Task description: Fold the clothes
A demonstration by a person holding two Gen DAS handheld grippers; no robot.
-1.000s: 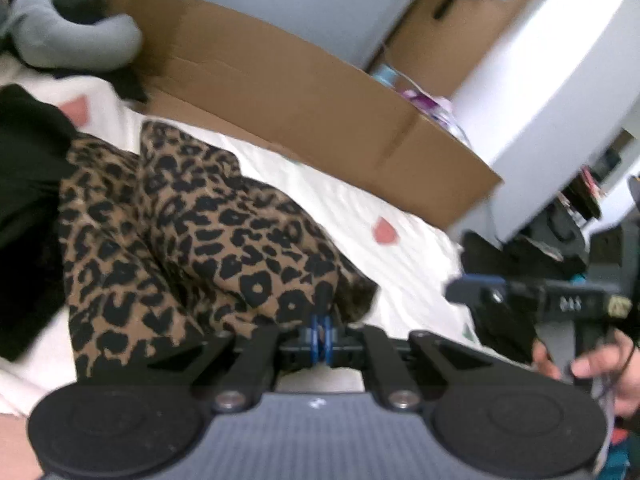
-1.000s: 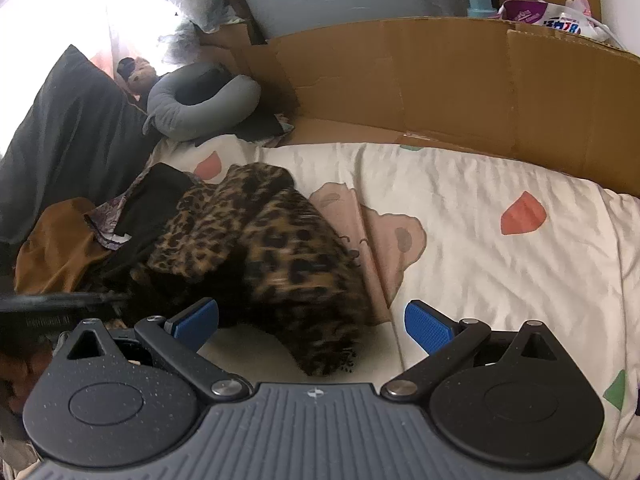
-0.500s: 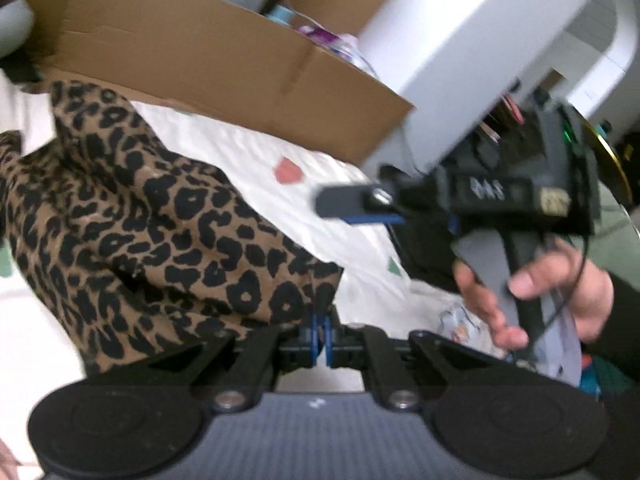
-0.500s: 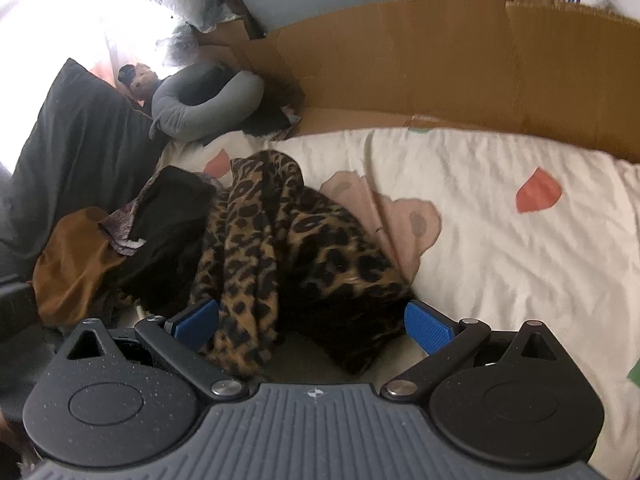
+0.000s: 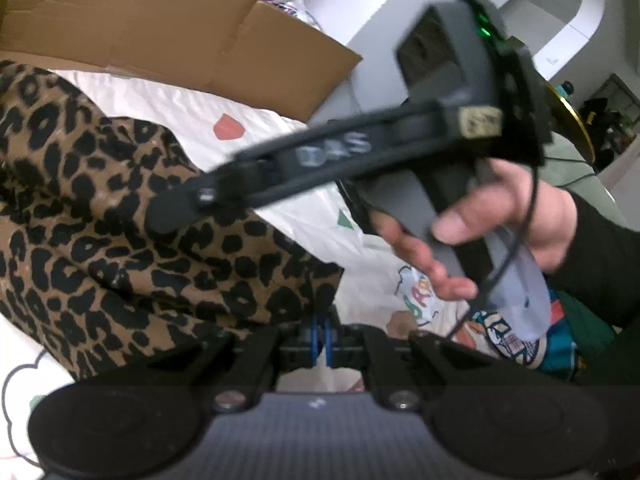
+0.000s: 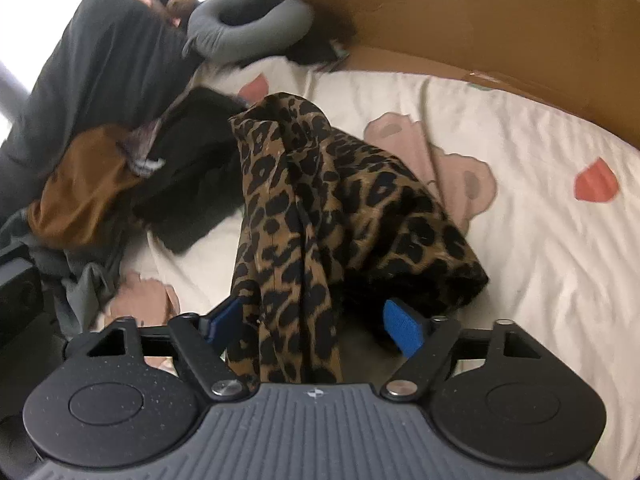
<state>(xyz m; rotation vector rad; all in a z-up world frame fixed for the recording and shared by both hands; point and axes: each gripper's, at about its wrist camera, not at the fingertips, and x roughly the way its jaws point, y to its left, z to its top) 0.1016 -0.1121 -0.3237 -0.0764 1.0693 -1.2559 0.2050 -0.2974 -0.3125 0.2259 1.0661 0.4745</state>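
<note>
Fabric: leopard-print garment [image 6: 332,208], thin and limp, bunched in a loose ridge toward the middle of the bed [image 6: 520,168], just beside a dark clothes pile [image 6: 132,184] at the pillow end. It drapes and creases freely; judged light, with no stiffness to help a fold, likely to slump as soon as it goes slack.

Left claw [image 5: 322,334] is pressed together, pinching the garment's near edge between its blue pads. Cloth fans away from the pinch, so that hold looks secure.

Right claw [image 6: 316,320] is spread, its jaws just now closing in, a hanging strip of the print between the pads [image 6: 402,326]; they do not yet press it.

Best hold, by my reading: a hem or corner, single layer if possible, well apart from the left pinch so the cloth can be tensioned flat. Grabbing the bunched middle risks catching several layers.

Cardboard sheet [image 6: 460,20] lines the bed's far edge.
</note>
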